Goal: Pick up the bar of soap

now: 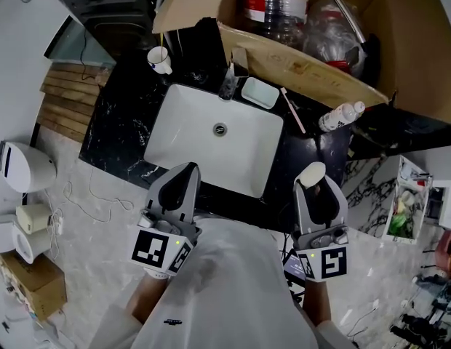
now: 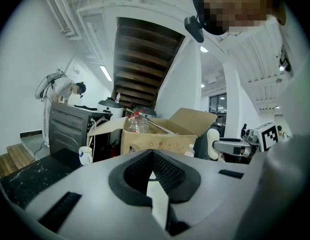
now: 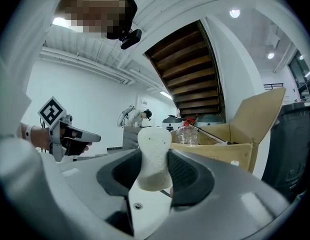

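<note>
A pale, rounded bar of soap (image 3: 154, 156) stands upright between the dark pads of my right gripper (image 3: 155, 171), which is shut on it. In the head view the soap (image 1: 310, 173) pokes out of the right gripper (image 1: 314, 182) over the front edge of the black counter. My left gripper (image 1: 183, 174) hovers level with it over the sink's front rim. Its jaws (image 2: 152, 156) are closed tip to tip with nothing between them. The left gripper view also catches the soap (image 2: 213, 143) off to the right.
A white sink (image 1: 174, 129) is set in the black marble counter (image 1: 120, 115). Behind it lie a pale soap dish (image 1: 260, 92), a pink toothbrush (image 1: 292, 111), a mug (image 1: 159, 59) and a fallen bottle (image 1: 340, 115). A big open cardboard box (image 1: 305, 67) overhangs the back.
</note>
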The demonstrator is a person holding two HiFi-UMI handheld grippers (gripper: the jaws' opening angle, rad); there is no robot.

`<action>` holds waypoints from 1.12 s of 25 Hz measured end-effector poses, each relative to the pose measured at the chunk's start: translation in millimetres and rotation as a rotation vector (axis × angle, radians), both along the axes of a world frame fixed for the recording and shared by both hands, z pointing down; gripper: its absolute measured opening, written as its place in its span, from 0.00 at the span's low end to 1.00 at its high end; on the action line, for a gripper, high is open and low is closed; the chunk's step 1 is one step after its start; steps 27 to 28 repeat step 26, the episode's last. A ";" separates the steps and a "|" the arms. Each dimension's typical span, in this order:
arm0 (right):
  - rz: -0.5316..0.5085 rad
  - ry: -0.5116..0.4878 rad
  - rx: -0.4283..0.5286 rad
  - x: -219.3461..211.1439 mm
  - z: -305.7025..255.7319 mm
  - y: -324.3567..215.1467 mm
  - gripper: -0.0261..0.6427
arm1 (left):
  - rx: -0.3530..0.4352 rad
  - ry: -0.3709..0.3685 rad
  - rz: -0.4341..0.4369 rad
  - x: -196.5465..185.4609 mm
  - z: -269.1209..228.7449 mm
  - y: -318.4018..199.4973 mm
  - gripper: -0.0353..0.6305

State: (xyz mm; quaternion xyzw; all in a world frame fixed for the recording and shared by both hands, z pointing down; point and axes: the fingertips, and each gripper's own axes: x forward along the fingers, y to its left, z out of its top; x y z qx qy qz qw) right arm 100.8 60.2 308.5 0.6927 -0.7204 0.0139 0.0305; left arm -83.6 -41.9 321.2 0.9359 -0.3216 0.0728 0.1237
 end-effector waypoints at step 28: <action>-0.006 -0.043 -0.017 5.9 6.6 -4.7 0.31 | 0.006 -0.011 0.017 5.1 4.0 8.8 0.06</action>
